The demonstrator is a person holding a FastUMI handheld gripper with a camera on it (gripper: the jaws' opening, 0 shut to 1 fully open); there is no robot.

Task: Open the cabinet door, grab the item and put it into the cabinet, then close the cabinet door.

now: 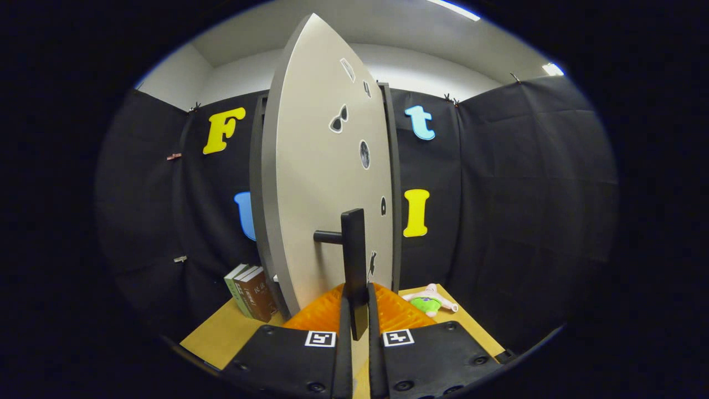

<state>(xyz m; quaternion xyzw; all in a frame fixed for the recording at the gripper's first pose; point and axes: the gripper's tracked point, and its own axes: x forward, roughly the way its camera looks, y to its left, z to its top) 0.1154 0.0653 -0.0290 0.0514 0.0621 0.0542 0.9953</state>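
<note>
The grey cabinet door [318, 177] stands swung out toward me, edge-on, with small stickers on its face. Its black bar handle [354, 249] hangs upright on a short stub. My gripper [356, 302] is shut on the lower end of that handle, one finger pressing each side. The cabinet's dark frame [394, 183] shows behind the door. A small plush toy [429, 301], pink and white with a green middle, lies on the wooden table [221, 332] to the right, beyond my fingers.
Three books [252, 292] stand upright on the table left of the door's foot. Black cloth walls close the booth on all sides, right behind the cabinet.
</note>
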